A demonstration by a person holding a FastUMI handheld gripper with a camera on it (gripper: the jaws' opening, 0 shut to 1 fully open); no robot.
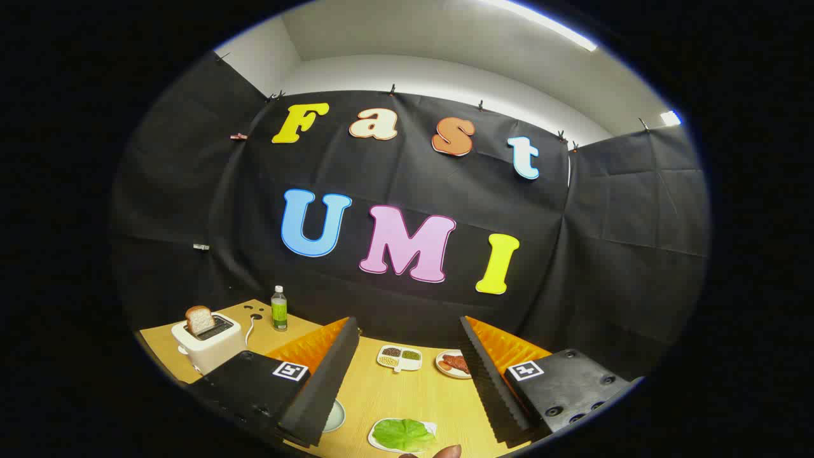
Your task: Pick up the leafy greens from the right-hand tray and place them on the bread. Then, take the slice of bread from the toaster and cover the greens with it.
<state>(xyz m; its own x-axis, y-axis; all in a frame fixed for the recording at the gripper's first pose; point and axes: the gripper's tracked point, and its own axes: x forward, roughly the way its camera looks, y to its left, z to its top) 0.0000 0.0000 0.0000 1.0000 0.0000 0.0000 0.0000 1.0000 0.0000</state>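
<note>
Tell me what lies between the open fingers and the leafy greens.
Gripper view: bare wooden table only; the gripper is open, and the leafy greens lie on their tray between the fingers.

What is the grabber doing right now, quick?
Gripper: open, holding nothing, fingers spread wide above the leafy greens on their tray.

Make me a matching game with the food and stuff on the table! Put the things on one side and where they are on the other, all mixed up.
Things:
1. slice of bread
2. leafy greens
3. green bottle
4. sausages

Places:
A. on a white plate between the open fingers, close in
B. standing on the table behind the toaster
C. sticking up out of the toaster
D. on a small plate beyond the fingers, beside the divided dish

Pairs: 1-C, 2-A, 3-B, 4-D
</note>
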